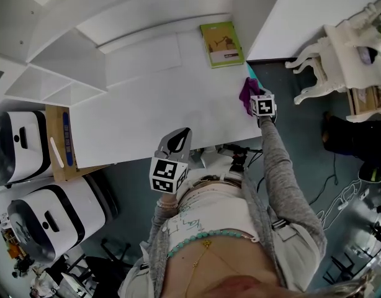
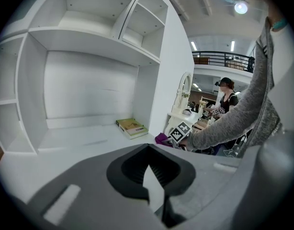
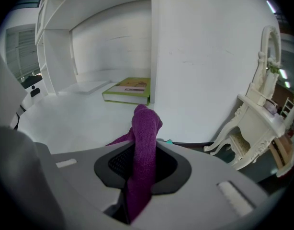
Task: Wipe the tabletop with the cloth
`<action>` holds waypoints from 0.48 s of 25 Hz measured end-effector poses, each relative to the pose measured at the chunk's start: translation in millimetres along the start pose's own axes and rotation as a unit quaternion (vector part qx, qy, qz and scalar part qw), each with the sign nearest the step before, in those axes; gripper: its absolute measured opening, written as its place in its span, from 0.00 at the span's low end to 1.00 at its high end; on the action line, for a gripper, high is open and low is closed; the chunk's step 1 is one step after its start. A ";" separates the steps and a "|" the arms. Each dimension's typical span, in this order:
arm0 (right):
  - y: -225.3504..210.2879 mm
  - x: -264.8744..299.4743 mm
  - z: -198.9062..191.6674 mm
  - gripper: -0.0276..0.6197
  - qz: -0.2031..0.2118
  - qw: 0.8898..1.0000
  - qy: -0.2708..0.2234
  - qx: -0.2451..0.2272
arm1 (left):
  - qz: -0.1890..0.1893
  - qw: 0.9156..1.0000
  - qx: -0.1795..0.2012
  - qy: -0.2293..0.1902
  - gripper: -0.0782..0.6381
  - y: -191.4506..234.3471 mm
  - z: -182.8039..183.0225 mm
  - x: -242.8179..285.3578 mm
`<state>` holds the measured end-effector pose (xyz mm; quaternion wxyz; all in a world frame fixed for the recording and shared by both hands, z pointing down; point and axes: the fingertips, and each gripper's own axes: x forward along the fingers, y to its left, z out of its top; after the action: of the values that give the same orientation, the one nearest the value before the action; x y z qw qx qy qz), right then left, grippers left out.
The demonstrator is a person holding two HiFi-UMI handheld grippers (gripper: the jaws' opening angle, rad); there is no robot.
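R gripper (image 1: 254,104) pinches the purple cloth (image 3: 146,128) at the worktop's (image 1: 153,104) right edge, near the far right corner; the cloth stands up between its jaws. L gripper (image 1: 178,140) is over the front edge w/ jaws pressed together, nothing in them. Green book (image 1: 221,43) lies flat at the far right corner.

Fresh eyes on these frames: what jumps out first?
The purple cloth stands out most, clamped in the right gripper at the right edge of the white tabletop. Next comes the green book, lying flat at the tabletop's back right corner. The left gripper sits at the near edge, jaws together, holding nothing.
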<state>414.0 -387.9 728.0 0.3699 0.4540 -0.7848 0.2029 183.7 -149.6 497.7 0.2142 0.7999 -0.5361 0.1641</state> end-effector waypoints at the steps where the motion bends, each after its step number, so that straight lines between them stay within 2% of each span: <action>1: 0.5 -1.8 -2.2 0.19 0.000 1.000 -0.002 0.002 | -0.001 1.000 0.001 -0.001 0.11 -1.1 -0.2 -0.3; 12: 5.3 -16.5 -26.3 0.19 0.005 1.000 -0.010 0.014 | -0.018 1.000 0.011 -0.008 0.11 -12.2 1.5 0.5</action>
<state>425.0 -358.7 732.4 0.3544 0.4569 -0.7881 0.2109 195.3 -146.7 494.6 0.2042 0.8131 -0.5213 0.1595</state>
